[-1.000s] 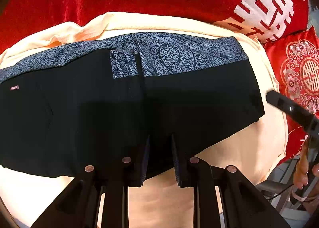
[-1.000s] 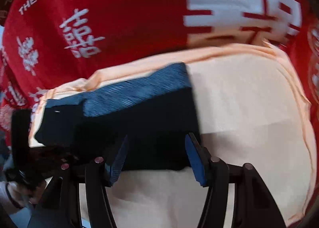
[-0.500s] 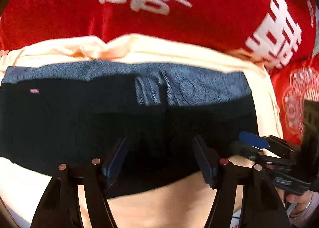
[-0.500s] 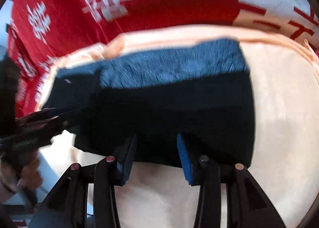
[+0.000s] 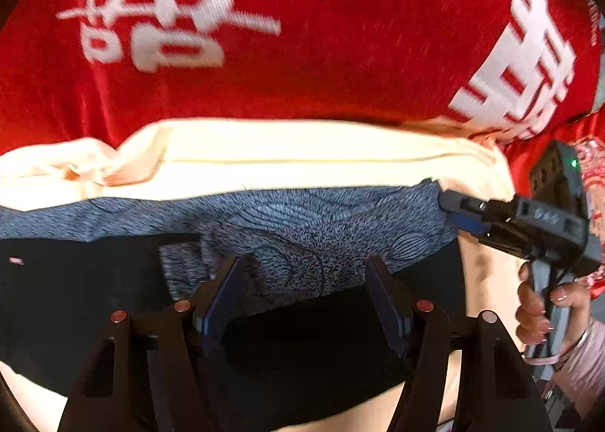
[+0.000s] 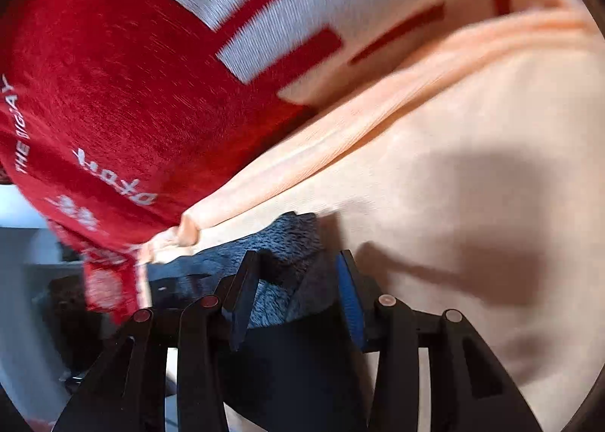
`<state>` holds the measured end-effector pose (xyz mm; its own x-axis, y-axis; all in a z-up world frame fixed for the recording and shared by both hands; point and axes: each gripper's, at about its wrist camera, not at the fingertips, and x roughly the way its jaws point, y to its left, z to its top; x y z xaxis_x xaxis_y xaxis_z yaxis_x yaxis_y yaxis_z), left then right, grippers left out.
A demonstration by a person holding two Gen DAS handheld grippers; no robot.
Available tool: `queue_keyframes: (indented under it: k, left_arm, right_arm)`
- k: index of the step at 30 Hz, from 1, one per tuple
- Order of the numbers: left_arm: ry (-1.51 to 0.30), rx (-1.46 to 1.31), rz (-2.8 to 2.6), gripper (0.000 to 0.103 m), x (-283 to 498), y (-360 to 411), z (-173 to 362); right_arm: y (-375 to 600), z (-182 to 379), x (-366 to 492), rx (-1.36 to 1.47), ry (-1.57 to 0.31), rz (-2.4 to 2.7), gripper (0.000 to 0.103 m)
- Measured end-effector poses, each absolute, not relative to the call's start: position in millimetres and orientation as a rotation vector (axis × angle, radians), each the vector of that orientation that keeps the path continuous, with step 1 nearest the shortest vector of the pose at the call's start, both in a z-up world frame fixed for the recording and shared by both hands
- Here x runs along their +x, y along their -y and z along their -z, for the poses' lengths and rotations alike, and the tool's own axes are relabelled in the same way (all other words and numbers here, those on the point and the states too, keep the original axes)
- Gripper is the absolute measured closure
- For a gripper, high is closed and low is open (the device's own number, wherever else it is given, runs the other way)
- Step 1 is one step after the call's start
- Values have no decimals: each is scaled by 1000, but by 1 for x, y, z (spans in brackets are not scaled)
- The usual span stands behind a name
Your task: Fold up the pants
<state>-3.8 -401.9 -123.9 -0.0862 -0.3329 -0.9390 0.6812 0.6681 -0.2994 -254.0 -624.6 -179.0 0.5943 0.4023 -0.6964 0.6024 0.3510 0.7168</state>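
The pants (image 5: 113, 299) are black, with a wide band of grey-blue fabric (image 5: 302, 220) along their far edge that carries a fine pattern of curved lines and leaf shapes. They lie folded and mostly flat on a pale peach cloth (image 5: 264, 156), and this cloth lies on a red blanket (image 5: 340, 34) with big white characters. A small tag (image 5: 17, 261) sits on the black part near the left edge of the left wrist view. In the middle of the band one patterned piece overlaps the rest, so the band looks double there. The left gripper (image 5: 302, 288) stands above the pants with its jaws fairly wide; its jaws have just been opening, the patterned band and the black fabric show in the gap between the two fingers (image 5: 223, 292), and the pads do not press on anything. The right gripper (image 6: 298, 296) is at the right end of the band, at the corner of the pants (image 6: 287, 243); its jaws stand at a medium width, have just been closing a little, and the grey corner sits between them, but I cannot tell if the pads already pinch it. In the left wrist view a hand (image 5: 537, 307) holds the handle of this right gripper (image 5: 465, 212). No container is in view.
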Motion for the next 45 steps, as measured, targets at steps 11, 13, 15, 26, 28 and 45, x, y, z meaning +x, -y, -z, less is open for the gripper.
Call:
queue_keyframes:
  k: [11, 13, 15, 26, 28, 45]
  left_arm:
    - [-1422, 411, 831, 36, -21, 411, 138]
    - [-1407, 437, 834, 36, -24, 414, 141]
    - [-1369, 488, 854, 36, -30, 414, 143]
    - [-1408, 427, 759, 36, -7, 361, 137]
    - [-1416, 395, 737, 36, -1, 352, 137]
    - [-1438, 347, 606, 36, 35, 312, 164]
  right_arm:
    - [623, 171, -278, 1374, -891, 201, 78]
    - [624, 177, -271, 1298, -968, 283, 78]
    - [622, 181, -263, 1253, -1013, 308, 72]
    - [519, 89, -264, 666, -1101, 395, 61]
    - [485, 87, -261, 561, -1132, 335, 61]
    - [328, 115, -211, -141, -1152, 61, 61]
